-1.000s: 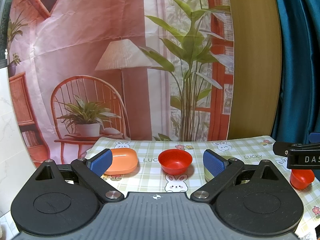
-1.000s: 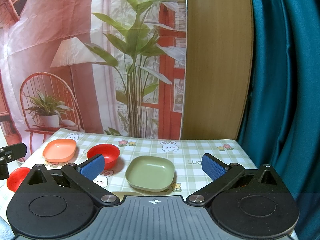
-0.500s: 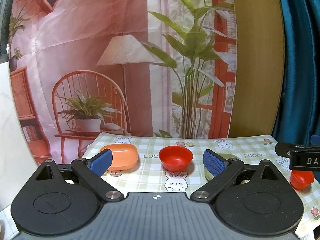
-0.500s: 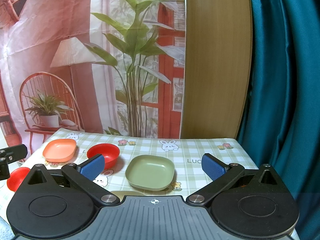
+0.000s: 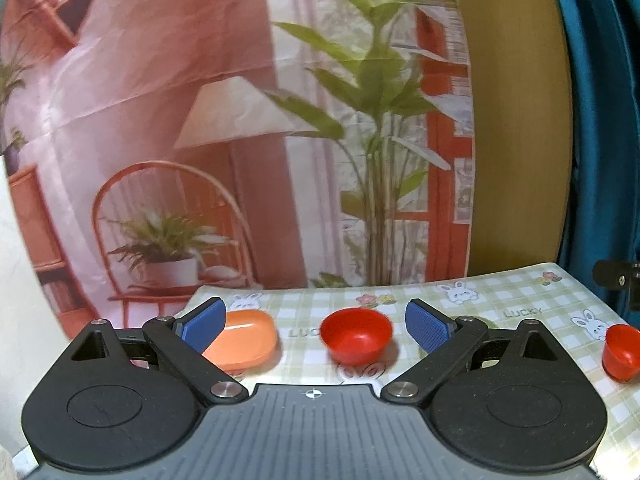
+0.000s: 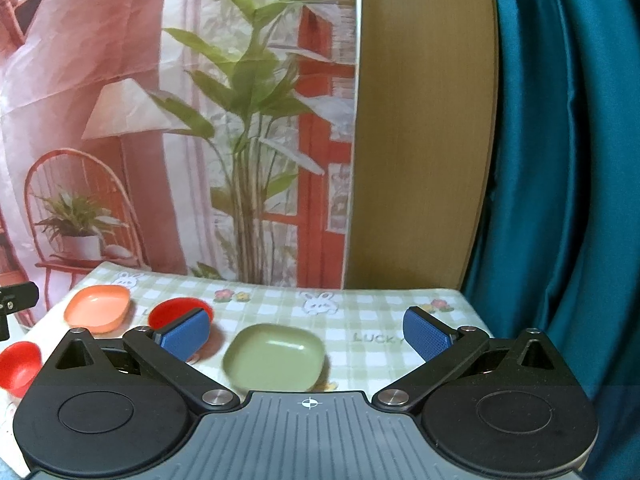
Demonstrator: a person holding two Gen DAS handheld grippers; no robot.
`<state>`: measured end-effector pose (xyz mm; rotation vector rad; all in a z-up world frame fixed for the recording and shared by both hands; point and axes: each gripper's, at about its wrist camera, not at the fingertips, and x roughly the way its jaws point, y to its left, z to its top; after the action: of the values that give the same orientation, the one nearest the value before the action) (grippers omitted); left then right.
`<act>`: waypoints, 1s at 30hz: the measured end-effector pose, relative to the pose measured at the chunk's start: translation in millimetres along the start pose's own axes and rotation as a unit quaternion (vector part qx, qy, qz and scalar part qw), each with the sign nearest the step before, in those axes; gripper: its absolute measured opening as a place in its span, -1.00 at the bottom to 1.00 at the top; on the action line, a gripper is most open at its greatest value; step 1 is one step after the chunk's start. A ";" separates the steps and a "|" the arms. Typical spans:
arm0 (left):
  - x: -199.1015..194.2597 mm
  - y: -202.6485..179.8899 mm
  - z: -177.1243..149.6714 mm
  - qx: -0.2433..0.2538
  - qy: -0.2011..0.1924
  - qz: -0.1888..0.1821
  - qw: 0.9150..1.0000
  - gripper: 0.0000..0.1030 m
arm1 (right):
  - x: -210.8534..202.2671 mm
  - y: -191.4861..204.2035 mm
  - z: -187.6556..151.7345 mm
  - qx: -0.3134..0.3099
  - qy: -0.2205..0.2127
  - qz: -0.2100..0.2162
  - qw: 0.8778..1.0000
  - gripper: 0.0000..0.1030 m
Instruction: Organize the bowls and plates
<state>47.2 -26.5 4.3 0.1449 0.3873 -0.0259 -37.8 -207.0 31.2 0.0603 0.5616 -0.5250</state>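
On the checked tablecloth [image 5: 516,300] sit an orange plate [image 5: 244,338], a red bowl [image 5: 356,340] and a smaller red bowl [image 5: 622,352] at the right edge. My left gripper [image 5: 316,324] is open, held above the near edge, with the red bowl between its blue pads. The right wrist view shows a green plate [image 6: 274,358], the orange plate [image 6: 98,308], the red bowl [image 6: 176,312] partly behind the left pad, and the small red bowl [image 6: 18,364]. My right gripper [image 6: 306,332] is open just before the green plate.
A printed backdrop [image 5: 200,120] hangs behind the table, with a wooden panel [image 6: 420,120] and a teal curtain [image 6: 560,160] to the right. Part of the other gripper's black body [image 5: 618,280] shows at the right edge.
Both grippers have moved forward toward the table, so the dishes look larger and closer. The left one has also swung slightly left. Jaws stay open.
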 end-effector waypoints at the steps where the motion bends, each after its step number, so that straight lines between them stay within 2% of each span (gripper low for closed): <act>1: 4.7 -4.9 2.6 0.001 0.002 -0.006 1.000 0.90 | 2.9 -5.7 2.5 0.002 0.000 -0.001 1.000 1.00; 3: 14.6 -17.1 6.8 0.007 0.006 -0.020 1.000 0.88 | 11.5 -20.4 8.4 0.004 0.000 -0.009 1.000 0.99; 5: 25.2 -33.1 10.9 0.023 0.011 -0.034 0.999 0.70 | 19.7 -33.6 13.3 0.004 -0.001 -0.022 1.000 1.00; 7: 35.1 -49.0 12.3 0.036 0.018 -0.056 0.998 0.64 | 26.5 -46.0 15.2 0.004 0.001 -0.030 1.000 1.00; 10: 47.5 -73.7 11.5 0.040 0.015 -0.092 0.995 0.58 | 38.3 -66.4 17.4 0.002 0.000 -0.048 0.999 0.99; 14: 64.4 -113.4 5.1 0.055 0.011 -0.120 0.991 0.56 | 51.2 -90.7 11.9 -0.015 -0.003 -0.067 0.998 0.94; 18: 83.1 -155.8 -3.7 0.064 0.028 -0.144 0.987 0.55 | 66.8 -117.9 2.6 -0.028 0.006 -0.083 0.996 0.90; 23: 109.5 -200.1 -14.2 0.059 0.064 -0.182 0.979 0.49 | 85.4 -158.0 -16.8 -0.025 0.032 -0.108 0.993 0.70; 27: 122.6 -233.8 -23.5 0.071 0.070 -0.209 0.973 0.49 | 94.3 -191.9 -37.2 0.000 0.054 -0.128 0.990 0.57; 30: 131.8 -252.6 -28.2 0.061 0.081 -0.238 0.966 0.49 | 99.5 -213.6 -55.8 0.024 0.071 -0.145 0.987 0.50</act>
<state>145.3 -271.9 -105.6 0.1735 0.5771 -0.5153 -98.6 -427.0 -49.8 0.0630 0.7016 -0.8227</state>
